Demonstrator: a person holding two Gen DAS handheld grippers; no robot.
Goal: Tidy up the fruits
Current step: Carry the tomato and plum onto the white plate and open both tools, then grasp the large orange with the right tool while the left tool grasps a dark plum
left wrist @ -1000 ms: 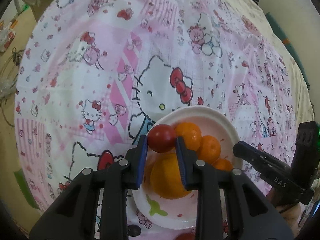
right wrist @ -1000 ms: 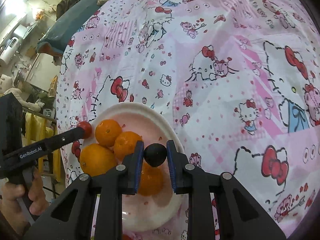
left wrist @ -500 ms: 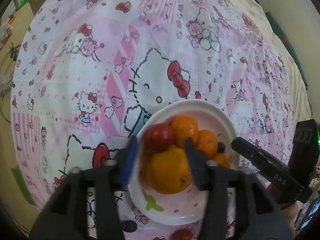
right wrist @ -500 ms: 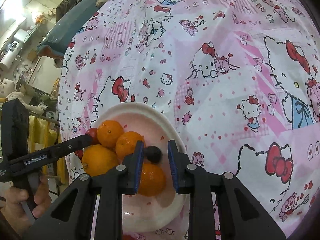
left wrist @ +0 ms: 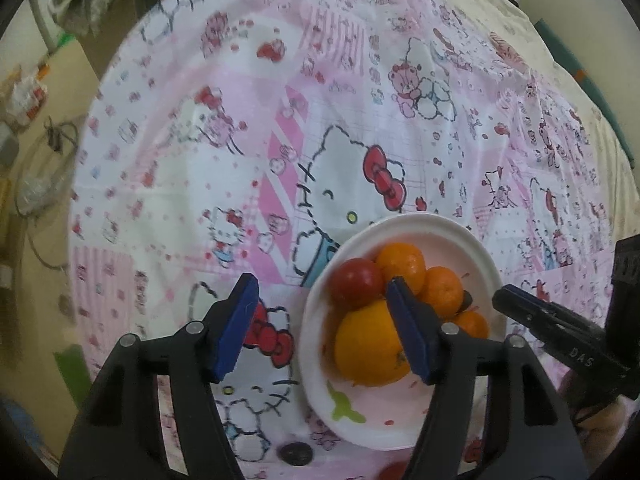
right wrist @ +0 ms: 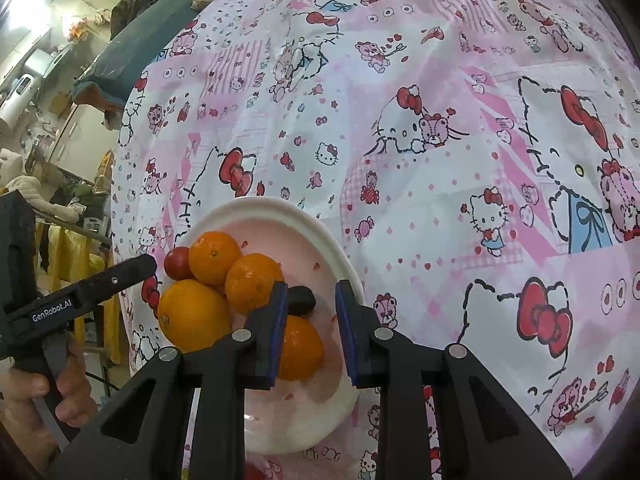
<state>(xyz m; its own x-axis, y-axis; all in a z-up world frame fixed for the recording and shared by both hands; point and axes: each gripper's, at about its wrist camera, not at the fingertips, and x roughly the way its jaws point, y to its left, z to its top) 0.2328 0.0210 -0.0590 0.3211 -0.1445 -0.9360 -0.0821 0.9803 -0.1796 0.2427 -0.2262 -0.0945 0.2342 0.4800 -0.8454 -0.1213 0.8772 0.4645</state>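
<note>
A white plate [left wrist: 402,222] on the cartoon-cat cloth holds several oranges [left wrist: 368,348], a red fruit [left wrist: 356,282] and a small dark fruit [right wrist: 301,300]. My left gripper [left wrist: 324,326] hovers over the plate's left rim, its jaws opening wide. Nothing sits between them, and the red fruit lies free beyond the right finger. Over the plate's near side my right gripper [right wrist: 311,330] has its jaws opening. The dark fruit lies on the plate just past the pads, close to the left one, untouched. Each gripper shows in the other's view: the left gripper [right wrist: 136,270] and the right gripper [left wrist: 516,306].
A dark round fruit [left wrist: 295,453] and a red one [left wrist: 394,472] lie on the cloth near the plate's front edge. A hand [right wrist: 48,384] holds the left gripper's handle. Furniture and clutter stand beyond the table's left edge.
The left jaws spread and let go of the red fruit, which now rests on the oranges. The right jaws parted and the dark fruit dropped onto the plate.
</note>
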